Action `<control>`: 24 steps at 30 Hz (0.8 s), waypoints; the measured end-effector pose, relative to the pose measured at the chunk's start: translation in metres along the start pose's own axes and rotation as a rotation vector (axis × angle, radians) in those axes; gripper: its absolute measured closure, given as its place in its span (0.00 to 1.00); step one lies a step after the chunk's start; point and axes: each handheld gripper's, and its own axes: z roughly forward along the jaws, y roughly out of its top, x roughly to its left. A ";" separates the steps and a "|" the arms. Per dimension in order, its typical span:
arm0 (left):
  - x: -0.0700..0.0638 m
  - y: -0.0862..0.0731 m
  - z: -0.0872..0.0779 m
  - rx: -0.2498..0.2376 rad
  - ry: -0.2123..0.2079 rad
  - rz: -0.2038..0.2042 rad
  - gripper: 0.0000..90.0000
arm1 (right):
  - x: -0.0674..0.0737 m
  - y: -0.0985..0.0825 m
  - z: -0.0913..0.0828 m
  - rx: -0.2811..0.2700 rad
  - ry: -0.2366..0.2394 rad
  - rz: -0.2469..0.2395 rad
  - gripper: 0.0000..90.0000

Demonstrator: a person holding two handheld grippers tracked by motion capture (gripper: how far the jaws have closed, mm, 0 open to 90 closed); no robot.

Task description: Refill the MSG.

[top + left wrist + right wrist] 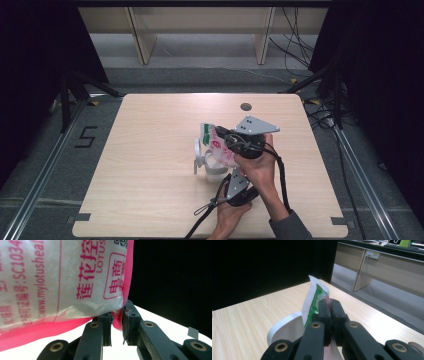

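A white pouch with pink print and a green top hangs tilted over a white cup near the middle of the table. My right gripper comes in from the right and is shut on the pouch's upper edge. In the right gripper view its jaws pinch the green and white top of the pouch, with the cup's rim just below. My left gripper points up from below. Its tips pinch the pink bottom corner of the pouch.
The light wooden table has a round cable hole near its far edge. Beyond it stand wooden shelf legs, and cables lie on the floor at the right. Dark stand legs flank the table.
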 end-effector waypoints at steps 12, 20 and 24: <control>-0.001 0.000 -0.001 0.006 0.011 0.002 0.88 | 0.000 0.000 0.001 -0.016 0.005 0.001 1.00; -0.001 0.000 -0.001 0.003 0.010 0.001 0.88 | 0.001 0.000 0.000 -0.002 -0.003 0.001 1.00; -0.001 0.000 -0.001 0.011 0.011 0.002 0.88 | 0.001 0.000 0.000 -0.005 0.001 0.000 1.00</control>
